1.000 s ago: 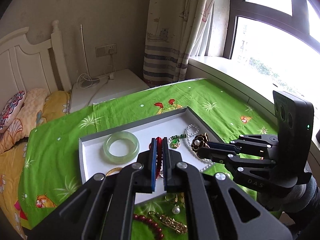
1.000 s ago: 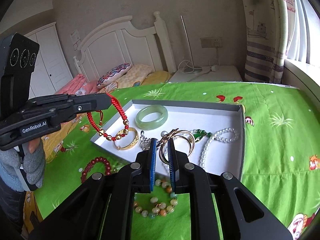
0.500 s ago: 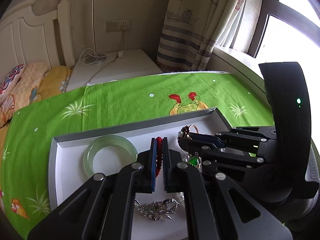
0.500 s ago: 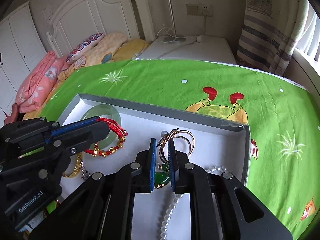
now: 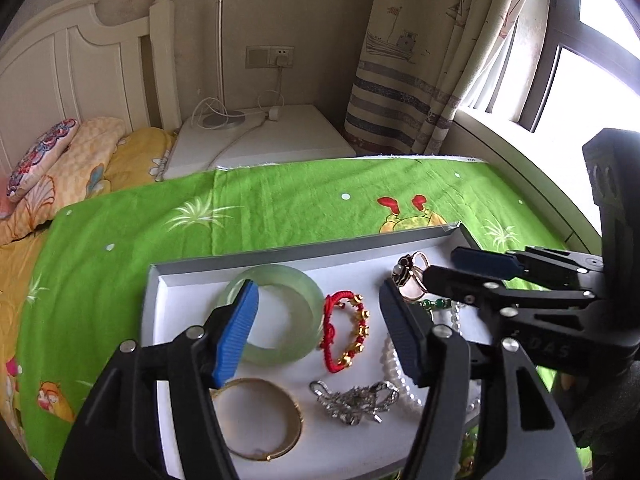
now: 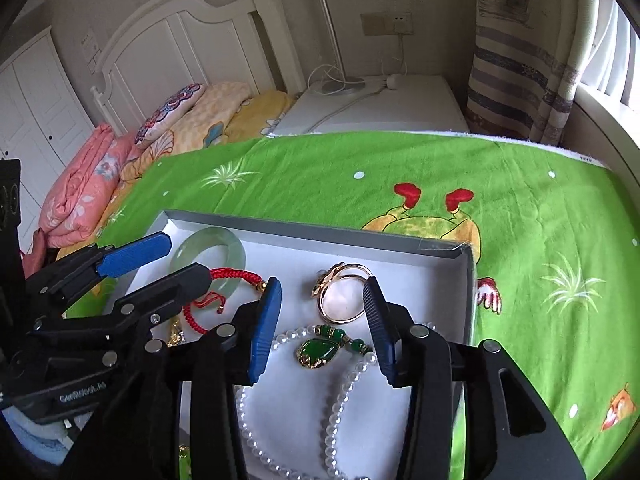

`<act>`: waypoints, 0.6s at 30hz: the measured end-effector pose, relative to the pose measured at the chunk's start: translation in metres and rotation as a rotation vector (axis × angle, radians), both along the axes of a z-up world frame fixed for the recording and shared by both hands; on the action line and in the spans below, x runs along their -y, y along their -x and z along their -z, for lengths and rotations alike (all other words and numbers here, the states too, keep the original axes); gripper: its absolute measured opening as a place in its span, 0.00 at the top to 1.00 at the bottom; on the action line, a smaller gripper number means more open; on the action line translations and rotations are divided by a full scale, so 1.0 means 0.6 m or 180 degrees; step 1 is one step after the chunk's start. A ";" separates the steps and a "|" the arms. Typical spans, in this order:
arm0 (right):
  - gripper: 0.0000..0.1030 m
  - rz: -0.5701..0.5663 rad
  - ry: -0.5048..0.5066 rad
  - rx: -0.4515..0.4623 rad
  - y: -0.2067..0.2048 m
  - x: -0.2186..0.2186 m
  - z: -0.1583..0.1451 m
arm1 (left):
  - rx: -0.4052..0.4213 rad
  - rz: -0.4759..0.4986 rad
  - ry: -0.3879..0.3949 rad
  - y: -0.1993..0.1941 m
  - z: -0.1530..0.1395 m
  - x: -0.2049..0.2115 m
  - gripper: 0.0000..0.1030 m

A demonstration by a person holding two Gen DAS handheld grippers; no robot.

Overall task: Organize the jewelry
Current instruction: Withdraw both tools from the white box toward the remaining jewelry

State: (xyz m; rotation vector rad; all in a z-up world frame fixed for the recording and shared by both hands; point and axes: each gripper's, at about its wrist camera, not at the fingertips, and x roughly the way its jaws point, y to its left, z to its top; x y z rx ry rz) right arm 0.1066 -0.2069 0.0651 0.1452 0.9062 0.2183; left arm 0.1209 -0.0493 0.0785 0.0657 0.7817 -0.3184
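Left gripper [image 5: 320, 332] opening above red bracelet [image 5: 346, 332] in tray [image 5: 280, 254]. Right gripper [image 6: 324, 320] opening around gold ring [image 6: 340, 296]; nothing clamped

Daylight comes in from the window [image 5: 592, 80] on the right, which is blown out to plain white glare with no detail. The green sheet [image 5: 280, 208] and the white tray [image 5: 168, 280] are brightly and evenly lit, with only soft shadows. The wall [image 5: 280, 8] behind the bed is dimmer and slightly grainy. Both views bend strongly, so straight lines curve toward the edges, and dark vignette fills the corners. The black frame of each hand-held gripper at the bottom looks soft and underexposed. The picture centre is sharp.
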 end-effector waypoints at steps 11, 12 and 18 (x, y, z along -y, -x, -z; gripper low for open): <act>0.36 -0.0480 -0.0058 0.0767 0.250 -0.031 -0.050 | 0.0504 -0.0620 -0.0142 0.261 -0.007 -0.135 0.02; 0.36 -0.0470 -0.0008 0.0749 0.264 -0.036 -0.038 | 0.0442 -0.0684 -0.0085 0.275 0.004 -0.148 0.02; 0.36 -0.0610 0.0040 0.0449 0.294 -0.079 0.017 | 0.0062 -0.0879 0.0429 0.311 0.064 -0.211 0.03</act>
